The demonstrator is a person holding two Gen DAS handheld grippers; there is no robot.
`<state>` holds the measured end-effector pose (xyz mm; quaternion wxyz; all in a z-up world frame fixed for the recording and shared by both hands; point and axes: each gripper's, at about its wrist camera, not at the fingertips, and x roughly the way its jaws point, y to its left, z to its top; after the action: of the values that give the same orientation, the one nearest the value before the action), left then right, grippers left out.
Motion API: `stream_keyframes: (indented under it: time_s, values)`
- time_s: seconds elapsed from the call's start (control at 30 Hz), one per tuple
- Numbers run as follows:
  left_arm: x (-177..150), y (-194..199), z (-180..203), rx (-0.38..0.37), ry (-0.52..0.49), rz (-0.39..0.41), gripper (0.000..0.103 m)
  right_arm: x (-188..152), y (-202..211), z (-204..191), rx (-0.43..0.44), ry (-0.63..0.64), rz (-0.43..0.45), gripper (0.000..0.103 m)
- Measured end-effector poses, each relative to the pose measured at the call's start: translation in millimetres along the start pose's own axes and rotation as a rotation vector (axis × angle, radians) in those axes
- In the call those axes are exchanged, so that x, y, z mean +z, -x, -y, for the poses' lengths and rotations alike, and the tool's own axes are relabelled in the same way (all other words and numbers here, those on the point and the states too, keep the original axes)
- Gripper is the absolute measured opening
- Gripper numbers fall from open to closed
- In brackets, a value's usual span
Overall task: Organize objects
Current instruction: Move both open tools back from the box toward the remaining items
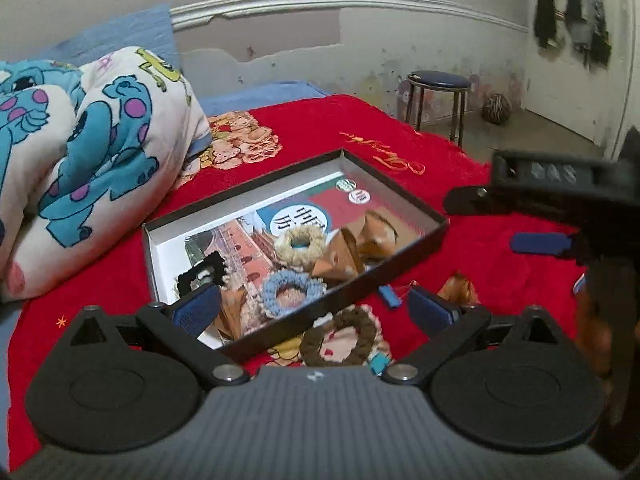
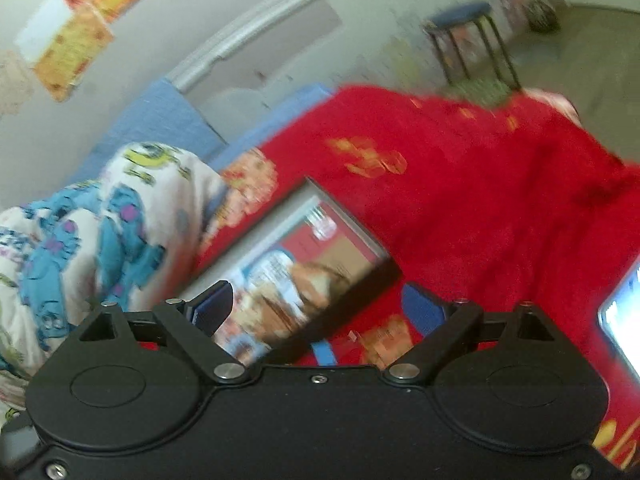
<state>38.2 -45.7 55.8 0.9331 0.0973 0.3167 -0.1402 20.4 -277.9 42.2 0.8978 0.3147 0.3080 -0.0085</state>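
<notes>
Brown scrunchie (image 1: 340, 338) on blanket (image 1: 400, 136), 6 o'clock of box (image 1: 424, 240), between wide, empty left gripper (image 1: 314, 312) pads; likely soft, light, pinch across band; right gripper (image 2: 320, 308) wide, empty.

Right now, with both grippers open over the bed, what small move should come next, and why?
Probably lower the left gripper onto the brown scrunchie and close. It lies on the red blanket just outside the black tray, below the open fingers, while the blue scrunchie and cream scrunchie already sit inside.
</notes>
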Motion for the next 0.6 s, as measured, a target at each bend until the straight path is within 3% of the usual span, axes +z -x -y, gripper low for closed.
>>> stream_keyframes:
  time_s: [0.07,0.2,0.47,0.6]
  values:
    - [-11,-10,2,-0.006,0.025,-0.001,0.099,-6,-9,4,-0.032,-0.02,-0.028,0.09]
    - [-24,-40,0,-0.064,0.12,-0.102,0.076,-18,-24,10,-0.094,-0.016,-0.055,0.089]
    - [-35,-70,-7,-0.026,0.18,-0.14,0.074,-33,-62,6,-0.157,0.025,-0.165,0.08]
    - [-37,-79,-10,0.002,0.181,-0.165,0.069,-37,-65,8,-0.153,-0.011,-0.172,0.08]
